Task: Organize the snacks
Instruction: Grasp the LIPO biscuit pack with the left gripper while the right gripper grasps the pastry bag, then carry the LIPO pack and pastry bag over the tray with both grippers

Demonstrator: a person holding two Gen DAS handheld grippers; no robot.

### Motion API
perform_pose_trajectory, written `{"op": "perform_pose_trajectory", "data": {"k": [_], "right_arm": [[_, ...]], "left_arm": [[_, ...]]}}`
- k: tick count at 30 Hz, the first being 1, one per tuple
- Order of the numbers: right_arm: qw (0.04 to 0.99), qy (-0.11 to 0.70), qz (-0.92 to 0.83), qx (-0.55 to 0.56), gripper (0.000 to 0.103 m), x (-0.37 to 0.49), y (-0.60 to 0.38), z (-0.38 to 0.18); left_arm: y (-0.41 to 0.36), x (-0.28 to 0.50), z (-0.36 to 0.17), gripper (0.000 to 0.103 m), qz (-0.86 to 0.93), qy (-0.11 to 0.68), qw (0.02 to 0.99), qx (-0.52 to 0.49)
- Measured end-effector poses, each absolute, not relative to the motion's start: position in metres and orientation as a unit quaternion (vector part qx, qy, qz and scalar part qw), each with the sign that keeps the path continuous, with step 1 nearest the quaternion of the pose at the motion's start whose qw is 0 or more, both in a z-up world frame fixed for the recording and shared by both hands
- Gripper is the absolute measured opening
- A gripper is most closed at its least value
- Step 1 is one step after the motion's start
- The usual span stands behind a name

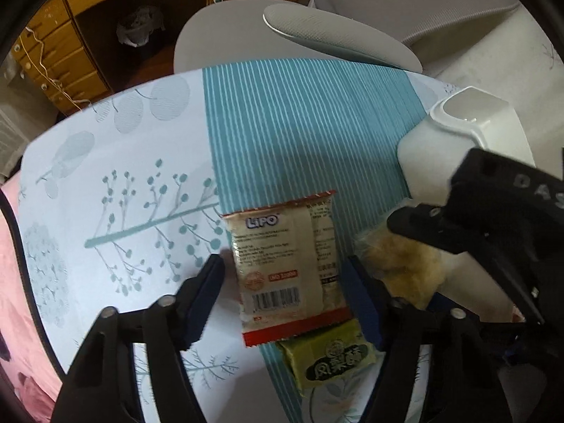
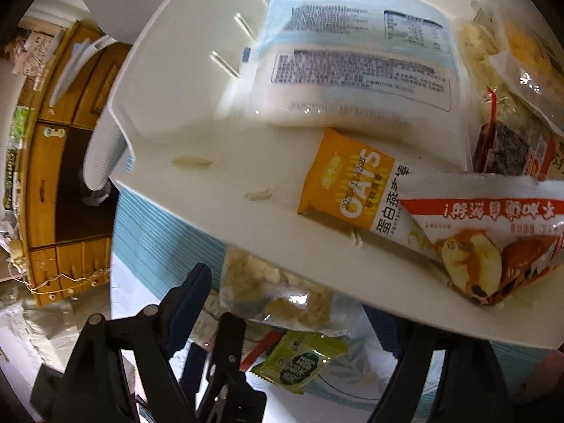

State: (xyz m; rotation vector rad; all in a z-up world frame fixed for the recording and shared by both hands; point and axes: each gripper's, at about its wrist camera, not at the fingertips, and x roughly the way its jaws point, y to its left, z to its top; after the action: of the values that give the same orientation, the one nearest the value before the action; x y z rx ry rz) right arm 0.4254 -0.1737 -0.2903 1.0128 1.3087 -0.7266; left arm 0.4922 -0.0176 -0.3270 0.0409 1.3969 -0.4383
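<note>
From the left wrist, the left tongs point(image 1: 283, 296) straddle the biscuit packet point(image 1: 287, 268), which lies flat on the tablecloth point(image 1: 141, 176) with its long axis running straight ahead between the fingers. The jaws stand apart, not visibly pressing it. A green packet point(image 1: 331, 359) lies just behind, and the white basket point(image 1: 458, 141) sits ahead to the right.

From the right wrist, the right tongs point(image 2: 303, 310) hang wide open, holding nothing, over a crumbly clear bag point(image 2: 282, 292) beside the basket. The left tongs are nearer the packet.
</note>
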Motion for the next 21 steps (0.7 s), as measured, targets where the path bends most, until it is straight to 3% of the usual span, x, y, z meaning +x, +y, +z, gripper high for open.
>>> {"op": "perform_pose_trajectory", "data": {"k": [7,14,21], "right_arm": [[0.614,0.58,-0.308,0.438,0.084,0.428,-0.174,-0.301],[0.628,0.578,-0.291,0.433,0.075,0.422,-0.173,-0.3],[0.619,0.57,-0.285,0.459,0.072,0.398,-0.178,-0.298]], "left_arm": [[0.002,0.493,-0.325,0.041,-0.196,0.64,0.743,-0.018],[0.01,0.488,-0.324,0.034,-0.195,0.638,0.744,-0.036],[0.023,0.479,-0.322,0.029,-0.185,0.641,0.744,-0.046]]}}
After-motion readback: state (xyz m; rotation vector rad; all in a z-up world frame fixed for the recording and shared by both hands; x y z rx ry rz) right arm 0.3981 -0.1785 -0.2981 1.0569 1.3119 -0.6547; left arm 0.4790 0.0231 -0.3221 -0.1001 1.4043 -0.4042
